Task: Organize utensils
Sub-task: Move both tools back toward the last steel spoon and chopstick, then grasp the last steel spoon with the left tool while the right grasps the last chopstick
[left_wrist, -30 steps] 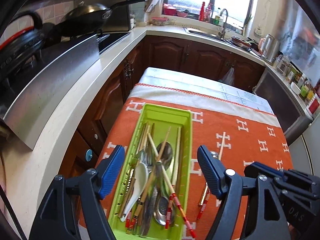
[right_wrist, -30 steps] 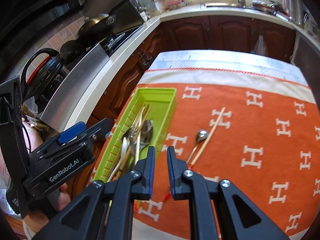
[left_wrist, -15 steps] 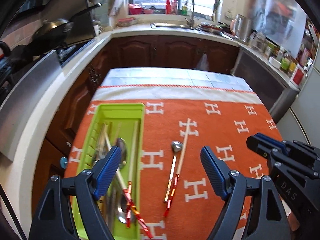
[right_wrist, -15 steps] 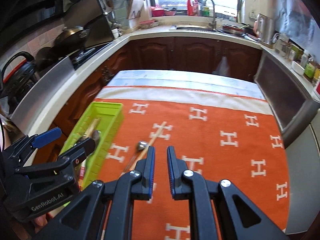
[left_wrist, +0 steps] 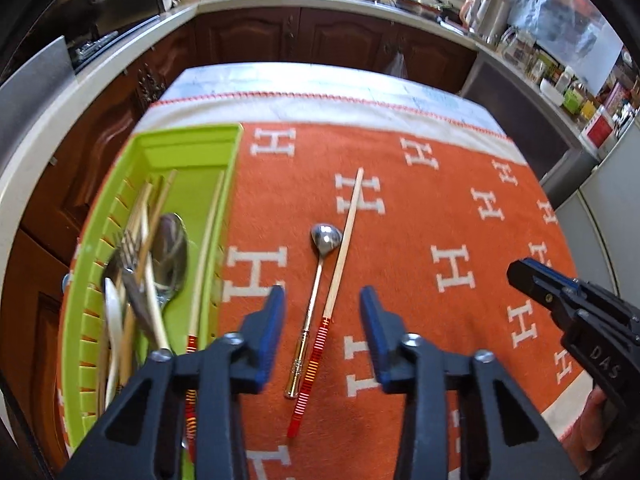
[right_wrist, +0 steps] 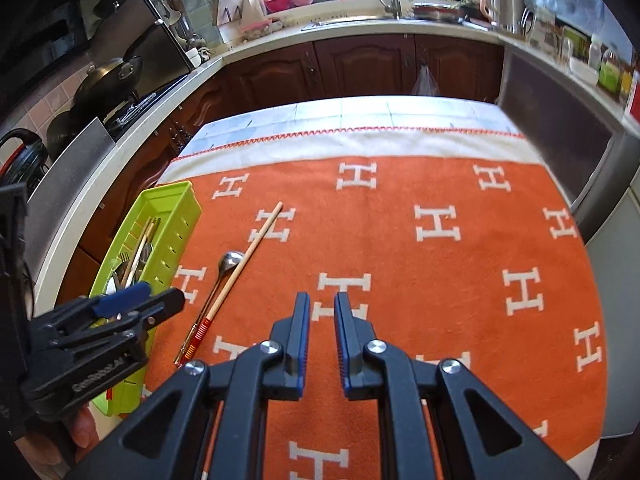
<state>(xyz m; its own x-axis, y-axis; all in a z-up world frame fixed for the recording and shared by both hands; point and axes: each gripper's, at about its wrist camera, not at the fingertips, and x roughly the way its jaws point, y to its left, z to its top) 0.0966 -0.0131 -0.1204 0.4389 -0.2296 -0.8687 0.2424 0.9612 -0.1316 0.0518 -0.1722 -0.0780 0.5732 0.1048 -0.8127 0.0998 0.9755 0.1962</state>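
Your left gripper (left_wrist: 322,312) reads "GenRobot.AI", its jaws closing over one small spoon (left_wrist: 316,300) and one red-banded chopstick (left_wrist: 340,268), gripping neither. Both lie touching on the orange H-patterned cloth (left_wrist: 460,208), beside the single green tray (left_wrist: 188,148) of utensils. Your right gripper (right_wrist: 321,312), marked "DAS", keeps its fingers nearly together and empty.

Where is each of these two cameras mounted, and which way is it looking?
Left wrist view: sits on the left gripper, looking down past its closing jaws, nothing between them, at a small steel spoon and red-ended wooden chopstick; the right gripper shows too.
Right wrist view: sits on the right gripper, looking over the orange H-patterned cloth; a thumb shows lower left.
Both share the green plastic tray, spoon and chopstick.
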